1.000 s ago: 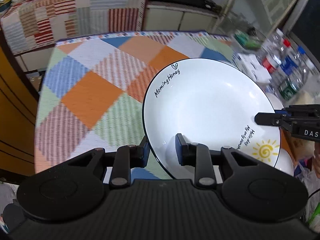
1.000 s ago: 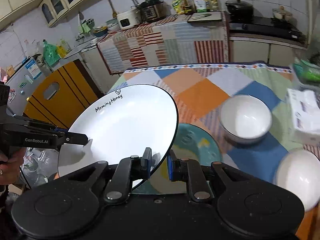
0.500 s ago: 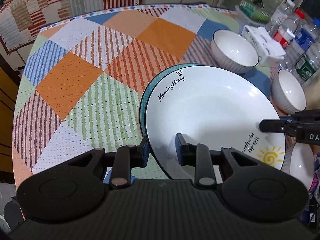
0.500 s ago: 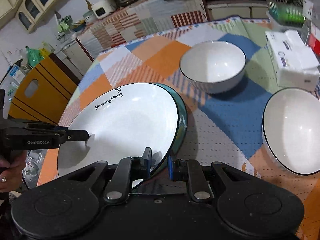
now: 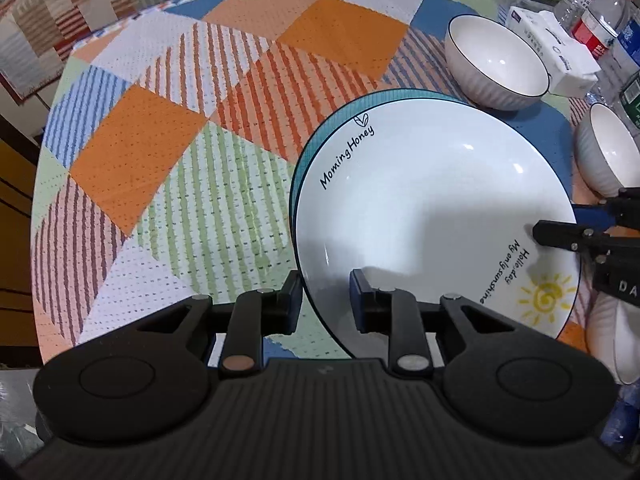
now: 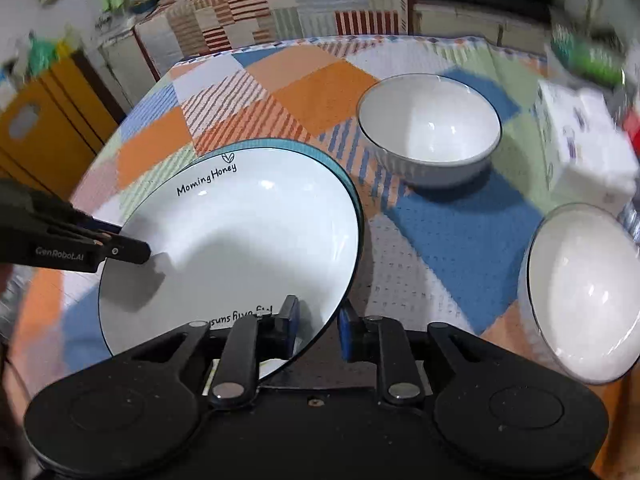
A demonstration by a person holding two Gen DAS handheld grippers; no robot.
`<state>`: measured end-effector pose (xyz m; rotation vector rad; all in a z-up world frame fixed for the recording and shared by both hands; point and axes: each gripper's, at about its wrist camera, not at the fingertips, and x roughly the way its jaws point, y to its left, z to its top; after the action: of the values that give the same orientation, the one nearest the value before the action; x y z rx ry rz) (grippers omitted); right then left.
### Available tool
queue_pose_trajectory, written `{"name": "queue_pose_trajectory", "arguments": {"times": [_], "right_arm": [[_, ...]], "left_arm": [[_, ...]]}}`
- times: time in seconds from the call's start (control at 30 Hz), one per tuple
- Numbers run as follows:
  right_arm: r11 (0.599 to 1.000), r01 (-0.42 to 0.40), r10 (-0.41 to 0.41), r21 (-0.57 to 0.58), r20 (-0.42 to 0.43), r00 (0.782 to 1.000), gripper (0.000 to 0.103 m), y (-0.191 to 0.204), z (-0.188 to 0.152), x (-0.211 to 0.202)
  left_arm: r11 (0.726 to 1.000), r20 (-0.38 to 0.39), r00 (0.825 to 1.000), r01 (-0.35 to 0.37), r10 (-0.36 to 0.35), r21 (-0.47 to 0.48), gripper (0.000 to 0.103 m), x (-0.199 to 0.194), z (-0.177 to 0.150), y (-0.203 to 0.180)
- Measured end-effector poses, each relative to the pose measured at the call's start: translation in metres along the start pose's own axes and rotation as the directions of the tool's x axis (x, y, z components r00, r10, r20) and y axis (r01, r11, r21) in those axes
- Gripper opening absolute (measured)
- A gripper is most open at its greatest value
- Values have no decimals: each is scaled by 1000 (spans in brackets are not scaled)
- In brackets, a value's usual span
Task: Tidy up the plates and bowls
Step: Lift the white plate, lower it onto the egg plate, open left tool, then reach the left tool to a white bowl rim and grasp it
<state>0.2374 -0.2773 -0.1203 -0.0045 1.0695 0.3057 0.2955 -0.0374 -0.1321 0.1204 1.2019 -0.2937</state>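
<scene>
The white "Morning Honey" plate [image 5: 432,216] sits right on top of a teal plate [image 5: 304,152], only a sliver of teal rim showing. Looks like the stacking step is basically at the set-down.

The left hand-held gripper [image 5: 325,300] has its fingers either side of the white plate's near edge, and the right hand-held gripper [image 6: 318,319] does the same on the opposite edge, though the gaps look loose, so I can't tell if either is really clamped. Next I'd guess both let go and back off.

The two white bowls on the table [image 5: 168,184], one far [image 6: 428,136] and one near [image 6: 584,292], are both empty and unstacked.
</scene>
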Motion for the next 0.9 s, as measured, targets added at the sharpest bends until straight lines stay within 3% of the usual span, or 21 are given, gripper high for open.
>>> {"name": "queue_pose_trajectory", "arguments": {"times": [0.2, 0.37, 0.43, 0.57, 0.67, 0.8, 0.9], "right_arm": [[992, 121, -119, -44, 30, 992, 33, 17, 2, 9], [980, 185, -181, -69, 63, 981, 37, 24, -4, 3], [984, 179, -177, -17, 93, 980, 41, 22, -8, -16], [992, 117, -122, 41, 184, 975, 60, 18, -25, -69], [992, 117, -124, 43, 231, 965, 62, 20, -40, -103], [997, 75, -77, 20, 260, 963, 67, 23, -64, -139], [998, 62, -60, 2, 284, 957, 87, 25, -85, -155]], "left_arm": [[999, 31, 999, -16, 17, -29, 24, -1, -1, 2], [998, 5, 999, 37, -36, -58, 24, -22, -5, 2], [998, 40, 998, 58, -57, -9, 24, -45, -7, -6], [993, 84, 993, 81, -88, 83, 27, -89, -16, -26], [988, 79, 990, 104, -114, 117, 34, -107, -25, -40], [982, 86, 989, 105, -120, 158, 57, -126, -38, -58], [972, 107, 986, 105, -129, 209, 76, -138, -47, -75]]}}
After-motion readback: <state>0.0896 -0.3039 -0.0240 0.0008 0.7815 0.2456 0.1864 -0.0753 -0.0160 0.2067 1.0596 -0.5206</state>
